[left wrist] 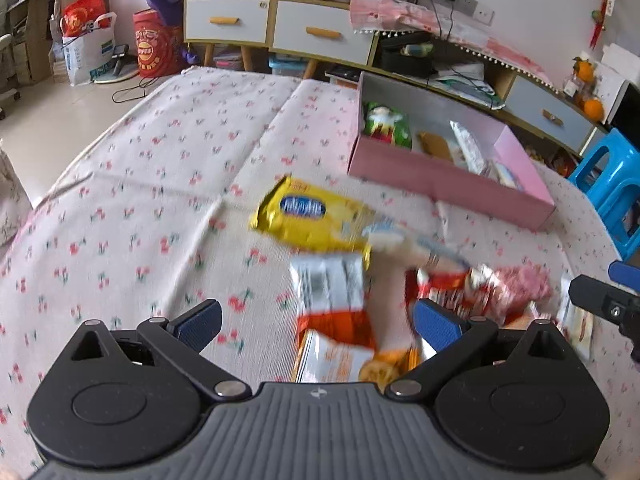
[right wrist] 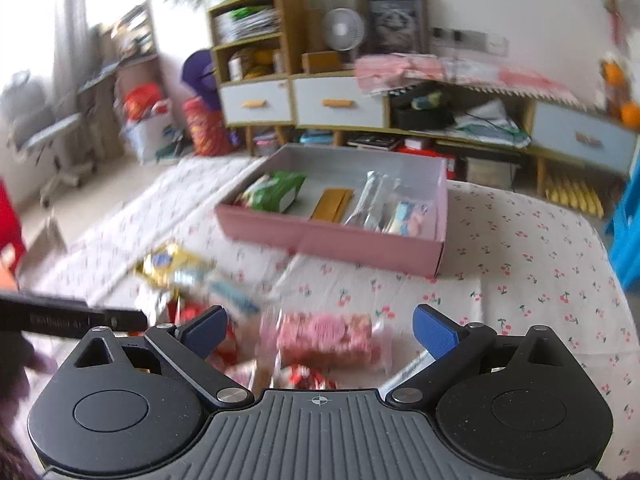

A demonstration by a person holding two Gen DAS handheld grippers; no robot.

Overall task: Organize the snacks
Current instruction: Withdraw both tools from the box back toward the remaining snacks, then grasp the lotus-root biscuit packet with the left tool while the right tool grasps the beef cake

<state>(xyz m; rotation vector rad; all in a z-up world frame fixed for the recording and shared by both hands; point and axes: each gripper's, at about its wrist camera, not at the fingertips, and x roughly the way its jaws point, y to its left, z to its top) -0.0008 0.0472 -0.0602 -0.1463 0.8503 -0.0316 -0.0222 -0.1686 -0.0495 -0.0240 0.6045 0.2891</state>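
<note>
A pink box (left wrist: 440,174) (right wrist: 344,242) on the cherry-print tablecloth holds a green packet (left wrist: 388,124) (right wrist: 280,190), a brown packet (right wrist: 332,204) and silver packets (right wrist: 372,200). Loose snacks lie in front of it: a yellow packet (left wrist: 308,216) (right wrist: 176,264), an orange and white packet (left wrist: 332,300), a red packet (left wrist: 448,288) and a pink packet (left wrist: 524,284) (right wrist: 328,338). My left gripper (left wrist: 320,324) is open above the orange packet. My right gripper (right wrist: 320,330) is open above the pink packet. The right gripper also shows at the left wrist view's right edge (left wrist: 604,304).
The tablecloth (left wrist: 140,200) drapes over the table edges. Behind stand white-drawer cabinets (left wrist: 276,24) (right wrist: 304,100), bags on the floor (left wrist: 88,44) and a blue stool (left wrist: 612,184) at the right. The left gripper's body (right wrist: 72,318) shows at the right wrist view's left edge.
</note>
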